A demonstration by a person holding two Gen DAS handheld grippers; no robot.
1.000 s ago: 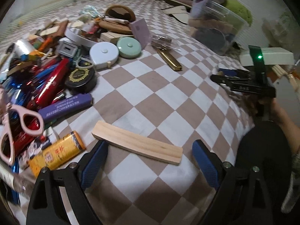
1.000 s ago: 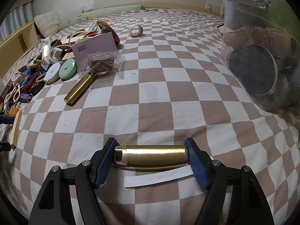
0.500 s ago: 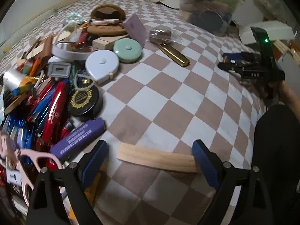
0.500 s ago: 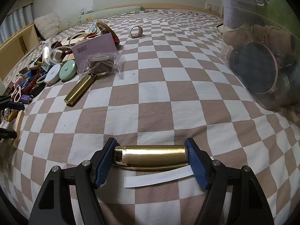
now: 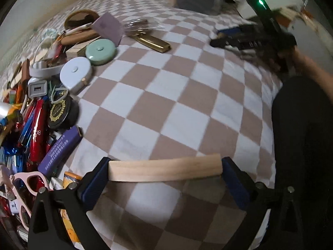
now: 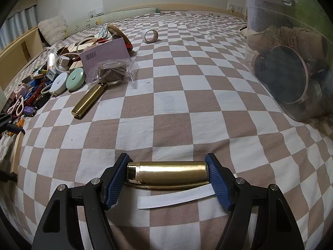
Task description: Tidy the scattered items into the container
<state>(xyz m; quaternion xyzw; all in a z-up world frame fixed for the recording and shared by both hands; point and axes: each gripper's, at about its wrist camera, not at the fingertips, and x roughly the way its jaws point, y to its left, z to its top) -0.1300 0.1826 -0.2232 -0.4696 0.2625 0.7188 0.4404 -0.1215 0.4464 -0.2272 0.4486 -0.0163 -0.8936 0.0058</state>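
left gripper point(image 5: 165, 171) clamps wooden strip point(image 5: 164, 170) | right gripper point(image 6: 167, 174) clamps brass tube point(image 6: 168, 174) | clutter pile point(image 5: 39, 108) beside

Dim indoor light, heavy fisheye bending, dark vignetted corners, left view motion-blurred

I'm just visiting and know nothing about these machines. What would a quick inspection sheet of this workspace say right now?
Surface: checkered bedspread, brown and white.
Job's things: clear plastic bin at right, already holding items; wooden stick and gold tube each gripped.
Clutter: pile at left with green round case, pale blue round case, pink scissors, purple card, second gold tube, tape roll, white strip.
Grippers: left claw shut on the stick; right claw shut on the tube.
Cables: nothing seen.
Surroundings: wall sockets, pillow.
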